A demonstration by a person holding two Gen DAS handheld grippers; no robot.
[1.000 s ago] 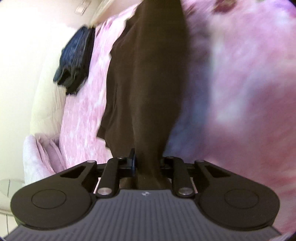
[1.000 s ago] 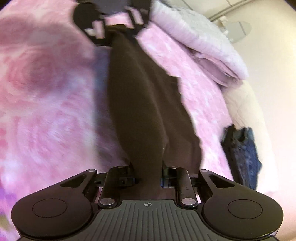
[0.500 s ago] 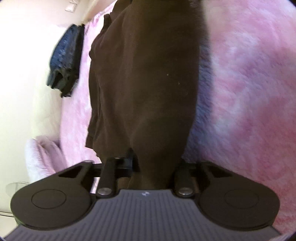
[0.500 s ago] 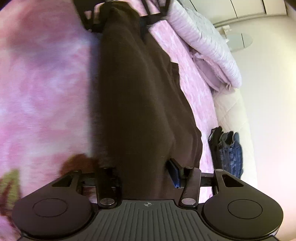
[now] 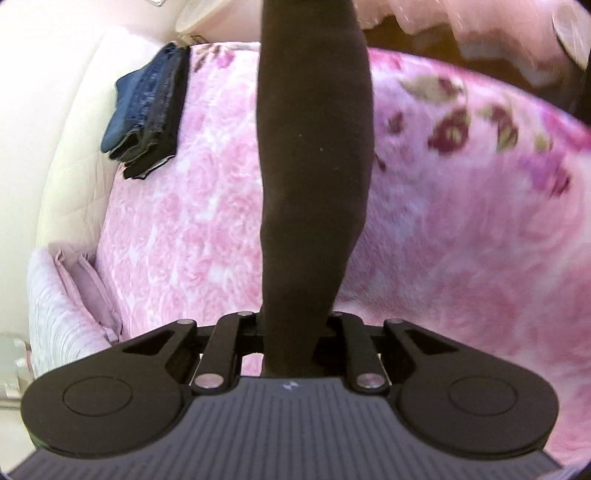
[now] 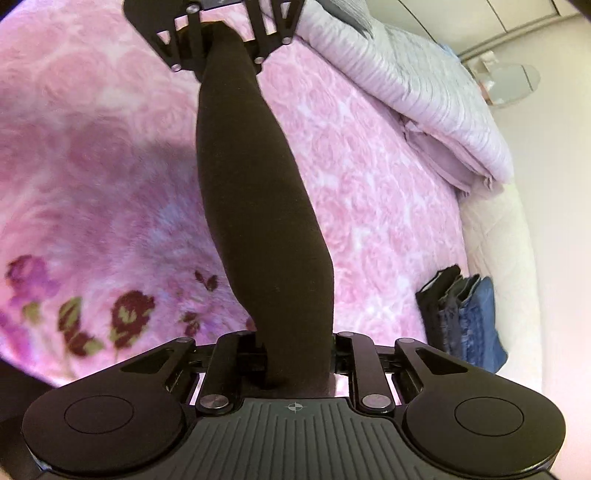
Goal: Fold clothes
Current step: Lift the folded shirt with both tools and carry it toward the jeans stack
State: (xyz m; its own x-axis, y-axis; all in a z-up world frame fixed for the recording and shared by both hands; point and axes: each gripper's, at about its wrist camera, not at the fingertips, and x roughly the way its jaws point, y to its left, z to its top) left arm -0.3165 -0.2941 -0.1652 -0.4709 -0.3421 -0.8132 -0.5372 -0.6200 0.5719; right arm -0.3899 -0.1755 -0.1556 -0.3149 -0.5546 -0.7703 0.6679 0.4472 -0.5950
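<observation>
Garment dark brown, stretched between hand-held grippers, no legible writing

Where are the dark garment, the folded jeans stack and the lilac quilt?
dark garment (image 5: 314, 177), left wrist view, middle of the stretched cloth.
folded jeans stack (image 5: 147, 107), left wrist view, top of the pile.
lilac quilt (image 6: 413, 81), right wrist view, ribbed upper face.

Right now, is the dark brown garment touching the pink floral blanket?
Apart. In the right wrist view the dark brown garment hangs stretched between the left gripper and right gripper, with its shadow cast separately on the pink floral blanket below.
</observation>
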